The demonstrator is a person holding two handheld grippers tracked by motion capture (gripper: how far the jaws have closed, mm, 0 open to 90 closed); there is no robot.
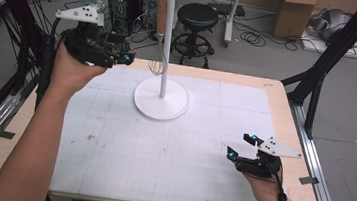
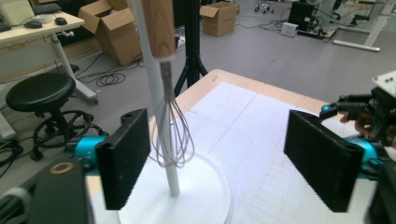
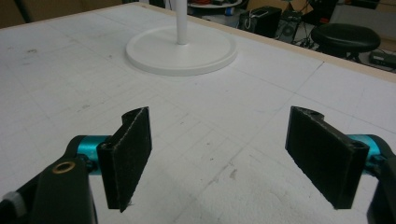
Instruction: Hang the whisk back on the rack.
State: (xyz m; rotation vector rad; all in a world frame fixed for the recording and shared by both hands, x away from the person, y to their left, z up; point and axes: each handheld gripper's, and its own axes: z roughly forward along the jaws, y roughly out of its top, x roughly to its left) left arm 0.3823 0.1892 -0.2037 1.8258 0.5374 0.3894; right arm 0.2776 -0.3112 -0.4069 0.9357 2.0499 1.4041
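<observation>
The left gripper (image 1: 120, 60) is held up off the table, jaws spread wide, nothing gripped; the whisk (image 2: 172, 135) hangs just ahead. The right gripper (image 1: 242, 146) is kept low, also wide open, the stand (image 3: 181, 49) well ahead.

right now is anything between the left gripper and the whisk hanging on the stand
Nothing visible does. The left gripper has its jaws open, and the whisk hangs just ahead, beside the white stand pole, which sits right against the wires.
</observation>
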